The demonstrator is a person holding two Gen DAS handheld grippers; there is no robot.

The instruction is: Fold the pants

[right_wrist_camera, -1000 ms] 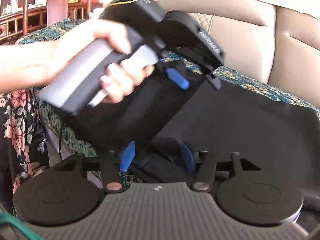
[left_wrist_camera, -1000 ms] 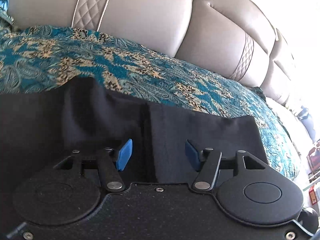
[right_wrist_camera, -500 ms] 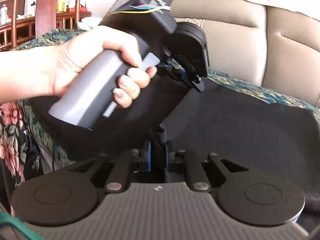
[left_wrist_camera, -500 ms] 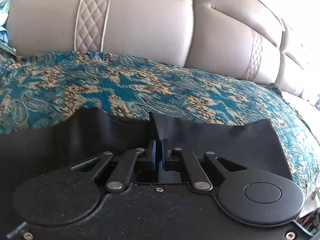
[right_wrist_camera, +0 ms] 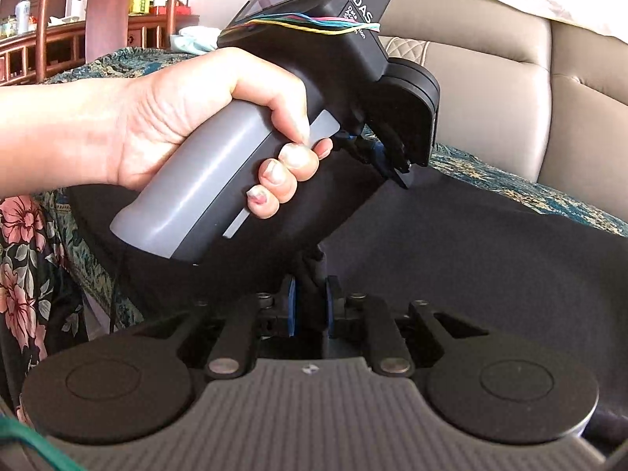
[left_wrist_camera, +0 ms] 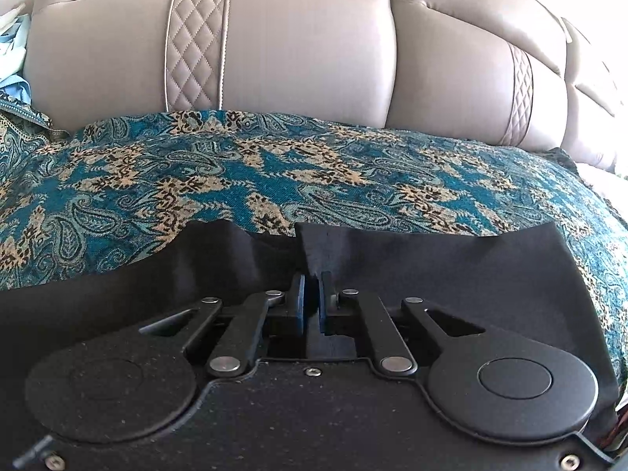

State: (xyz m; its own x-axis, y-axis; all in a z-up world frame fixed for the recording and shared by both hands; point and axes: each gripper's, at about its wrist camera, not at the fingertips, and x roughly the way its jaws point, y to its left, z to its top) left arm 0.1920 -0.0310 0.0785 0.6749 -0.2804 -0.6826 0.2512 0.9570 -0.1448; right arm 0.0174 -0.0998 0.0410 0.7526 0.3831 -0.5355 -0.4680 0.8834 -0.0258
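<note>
Black pants (left_wrist_camera: 451, 271) lie spread on a teal patterned sofa cover (left_wrist_camera: 274, 172). My left gripper (left_wrist_camera: 311, 286) is shut on a pinched fold at the pants' far edge. In the right wrist view the pants (right_wrist_camera: 490, 259) spread to the right, and my right gripper (right_wrist_camera: 310, 294) is shut on a bunched ridge of the black cloth. The left gripper also shows in the right wrist view (right_wrist_camera: 388, 165), held by a hand (right_wrist_camera: 188, 125), its blue pads closed on the cloth's edge.
A beige leather sofa back (left_wrist_camera: 306, 51) rises behind the cover. Wooden furniture with bottles (right_wrist_camera: 78, 39) stands at the far left. A floral garment (right_wrist_camera: 23, 259) is at the left edge. A light blue cloth (left_wrist_camera: 11, 59) lies at the sofa's left end.
Both grippers were open a second ago and have shut on the pants. Both have since lifted the pinched cloth slightly; the left view has tipped up toward the sofa back.
</note>
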